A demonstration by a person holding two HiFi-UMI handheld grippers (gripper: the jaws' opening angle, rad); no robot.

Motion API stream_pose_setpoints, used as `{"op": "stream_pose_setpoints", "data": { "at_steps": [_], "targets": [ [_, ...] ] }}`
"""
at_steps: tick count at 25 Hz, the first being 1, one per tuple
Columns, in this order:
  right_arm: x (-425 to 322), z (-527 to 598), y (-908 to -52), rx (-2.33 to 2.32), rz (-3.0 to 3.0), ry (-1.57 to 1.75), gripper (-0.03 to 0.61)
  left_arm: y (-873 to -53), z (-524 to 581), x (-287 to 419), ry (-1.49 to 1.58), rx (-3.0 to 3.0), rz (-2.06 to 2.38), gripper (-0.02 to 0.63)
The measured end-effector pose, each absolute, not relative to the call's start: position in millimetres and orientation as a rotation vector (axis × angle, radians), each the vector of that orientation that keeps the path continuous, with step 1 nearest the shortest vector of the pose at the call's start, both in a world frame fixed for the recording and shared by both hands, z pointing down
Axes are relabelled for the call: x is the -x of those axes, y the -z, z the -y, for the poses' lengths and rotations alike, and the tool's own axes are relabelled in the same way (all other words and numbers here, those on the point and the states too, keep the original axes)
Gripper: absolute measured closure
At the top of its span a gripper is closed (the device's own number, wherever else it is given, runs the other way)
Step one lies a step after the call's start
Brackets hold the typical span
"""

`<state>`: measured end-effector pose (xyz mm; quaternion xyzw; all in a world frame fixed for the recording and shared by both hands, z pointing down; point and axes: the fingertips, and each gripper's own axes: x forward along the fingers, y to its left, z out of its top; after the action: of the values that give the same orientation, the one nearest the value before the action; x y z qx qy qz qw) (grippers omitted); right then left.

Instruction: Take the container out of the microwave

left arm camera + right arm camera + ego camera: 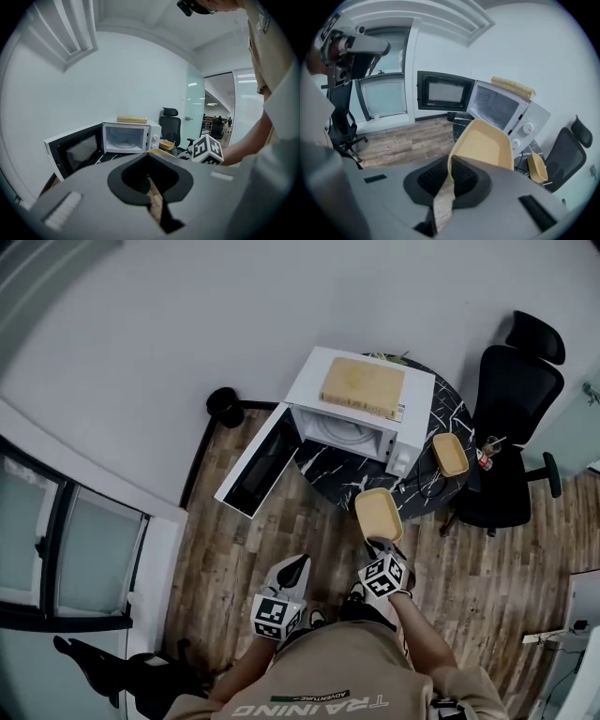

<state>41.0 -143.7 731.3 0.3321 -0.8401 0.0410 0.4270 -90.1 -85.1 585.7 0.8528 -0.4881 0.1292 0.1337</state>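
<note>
My right gripper (381, 543) (449, 176) is shut on the near rim of a tan container (378, 514) (485, 143), which hangs over the front edge of the dark marble table (328, 471). The white microwave (361, 418) (125, 137) (501, 110) stands on that table with its door (255, 463) swung wide to the left. Its cavity shows only the turntable. My left gripper (297, 566) (151, 180) is shut on nothing, low over the wood floor and left of the right one, well short of the microwave.
A second tan container (450, 454) (537, 168) sits on the table right of the microwave. A wooden board (363, 385) lies on the microwave's top. A black office chair (511, 418) stands at the right, a small black bin (225, 406) by the wall.
</note>
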Motion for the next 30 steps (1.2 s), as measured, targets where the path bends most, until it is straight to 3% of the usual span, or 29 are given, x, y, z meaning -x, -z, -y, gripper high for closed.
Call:
{"op": "stream_pose_setpoints", "data": {
  "at_steps": [13, 23, 30],
  "targets": [
    [21.7, 60.4, -682.2, -0.894, 2.104, -0.076, 0.568, -594.1, 23.7, 157.6, -0.337, -2.547, 1.316, 0.612],
    [33.8, 22.3, -674.4, -0.877, 2.134, -0.096, 0.568, -582.3, -8.9, 150.7, -0.32, -2.58, 1.301, 0.612],
    [4.1, 3.8, -658.8, -0.86, 2.166, -0.076, 0.568, -579.7, -15.5, 130.1, -0.355, -2.592, 1.303, 0.612]
  ]
}}
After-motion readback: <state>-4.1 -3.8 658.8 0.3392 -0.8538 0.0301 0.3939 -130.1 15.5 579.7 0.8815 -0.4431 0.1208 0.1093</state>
